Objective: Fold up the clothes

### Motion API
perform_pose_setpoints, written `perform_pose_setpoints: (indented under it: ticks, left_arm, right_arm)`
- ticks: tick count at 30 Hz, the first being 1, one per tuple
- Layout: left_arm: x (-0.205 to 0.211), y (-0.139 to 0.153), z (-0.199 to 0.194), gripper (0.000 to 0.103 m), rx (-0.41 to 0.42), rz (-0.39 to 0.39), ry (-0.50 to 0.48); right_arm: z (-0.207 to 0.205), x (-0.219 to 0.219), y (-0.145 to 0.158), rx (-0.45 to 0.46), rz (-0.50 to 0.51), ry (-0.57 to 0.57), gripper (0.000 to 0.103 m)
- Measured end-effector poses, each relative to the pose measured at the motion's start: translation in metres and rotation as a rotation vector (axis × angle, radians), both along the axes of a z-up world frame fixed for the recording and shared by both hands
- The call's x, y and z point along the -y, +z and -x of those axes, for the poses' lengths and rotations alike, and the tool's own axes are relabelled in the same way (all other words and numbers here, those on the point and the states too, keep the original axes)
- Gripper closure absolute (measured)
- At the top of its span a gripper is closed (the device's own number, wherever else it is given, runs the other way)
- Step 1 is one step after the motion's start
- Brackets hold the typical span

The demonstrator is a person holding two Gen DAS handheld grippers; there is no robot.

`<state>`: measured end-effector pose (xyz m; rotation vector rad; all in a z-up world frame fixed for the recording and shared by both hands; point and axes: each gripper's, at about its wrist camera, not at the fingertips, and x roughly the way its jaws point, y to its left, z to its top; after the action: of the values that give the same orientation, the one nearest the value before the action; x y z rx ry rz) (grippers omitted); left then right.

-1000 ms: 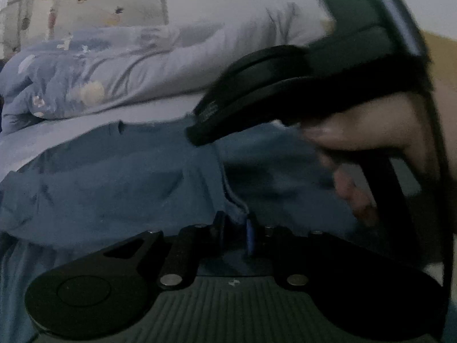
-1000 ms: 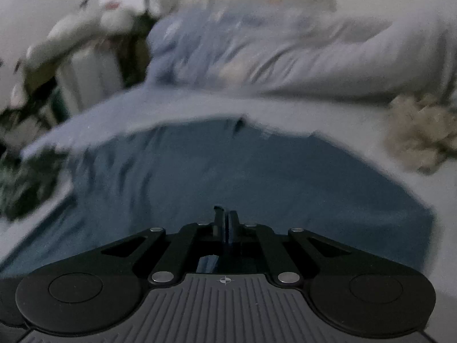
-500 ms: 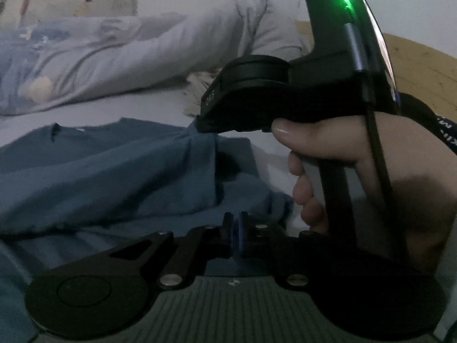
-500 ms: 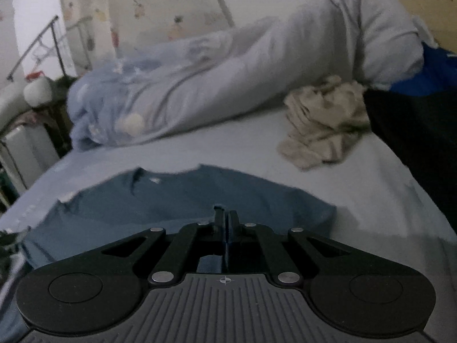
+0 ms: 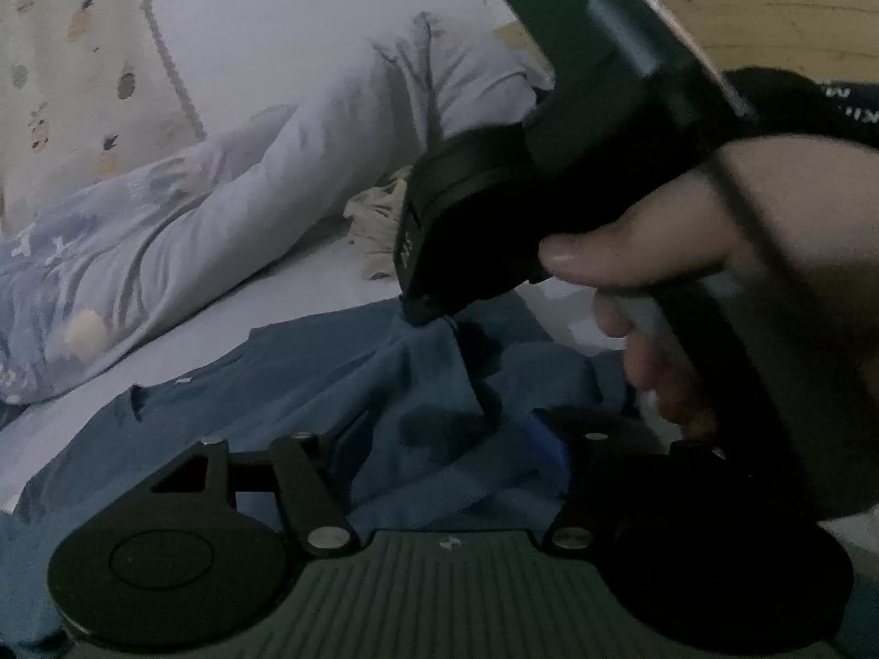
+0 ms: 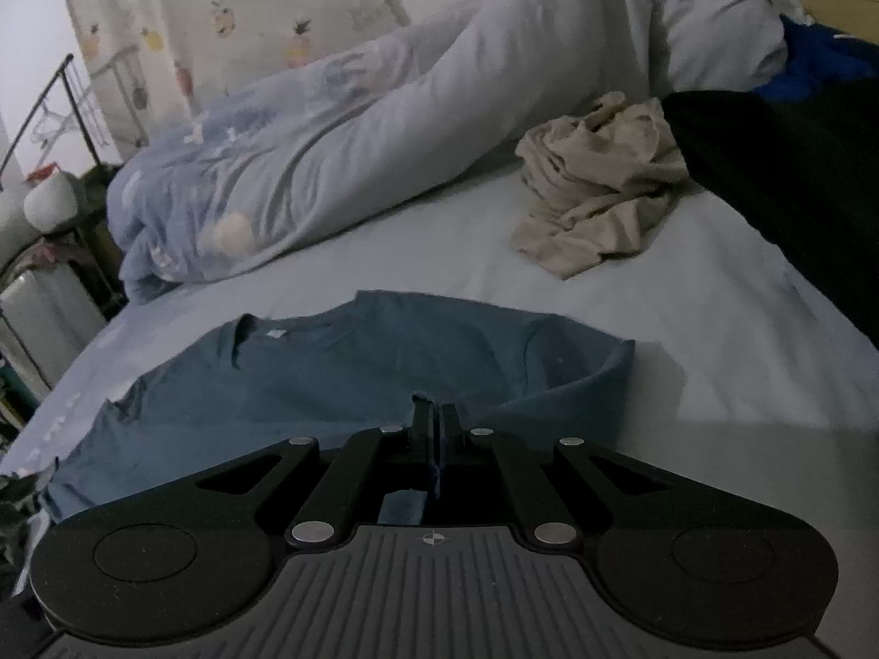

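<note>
A blue T-shirt [image 6: 340,373] lies on the pale bed sheet [image 6: 604,307], collar toward the far left. My right gripper [image 6: 435,417] is shut on a pinch of the shirt's fabric near its right side. In the left wrist view the right gripper [image 5: 434,321] holds the shirt [image 5: 340,384] lifted into a ridge. My left gripper [image 5: 439,439] is open over the shirt's near part; its arms are spread wide and its fingertips are hidden by the cloth and the right hand.
A rolled pale blue duvet [image 6: 384,126] lies along the far side of the bed. A crumpled beige garment [image 6: 599,192] and dark clothes [image 6: 785,176] lie at the right. A metal rack [image 6: 49,126] stands beyond the bed's left edge.
My left gripper has opened and let go of the shirt. My right gripper has carried its pinch of fabric across, folding the shirt's right side over.
</note>
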<state>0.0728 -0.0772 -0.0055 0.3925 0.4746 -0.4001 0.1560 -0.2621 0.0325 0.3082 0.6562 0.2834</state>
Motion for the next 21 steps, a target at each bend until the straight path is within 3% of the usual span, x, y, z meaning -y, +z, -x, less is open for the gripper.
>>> perform_pose_setpoints:
  ticks: [1, 2, 3, 6, 10, 15, 21]
  left_arm:
    - [0.0, -0.001, -0.002, 0.04, -0.005, 0.008, 0.002]
    - [0.0, -0.002, -0.005, 0.049, -0.012, 0.014, 0.007]
    - [0.001, -0.003, -0.007, 0.068, -0.026, 0.019, 0.016]
    - [0.004, -0.008, -0.005, 0.088, -0.044, 0.012, 0.012]
    - [0.007, 0.001, 0.005, 0.098, -0.008, 0.043, 0.023]
    - [0.007, 0.028, 0.012, 0.098, 0.02, 0.147, 0.002]
    - [0.015, 0.03, 0.009, 0.098, -0.032, 0.187, -0.056]
  right_arm:
    - [0.0, 0.0, 0.0, 0.0, 0.0, -0.002, 0.101]
    - [0.0, 0.0, 0.0, -0.001, -0.001, -0.003, 0.101]
    - [0.0, 0.0, 0.0, -0.001, -0.004, -0.001, 0.101]
    - [-0.001, 0.001, 0.0, -0.004, -0.011, 0.004, 0.101]
    - [-0.002, 0.003, -0.001, -0.007, -0.01, 0.005, 0.101]
    - [0.001, 0.007, 0.008, 0.004, 0.003, 0.016, 0.101]
    - [0.003, 0.019, 0.016, 0.003, 0.038, -0.023, 0.101]
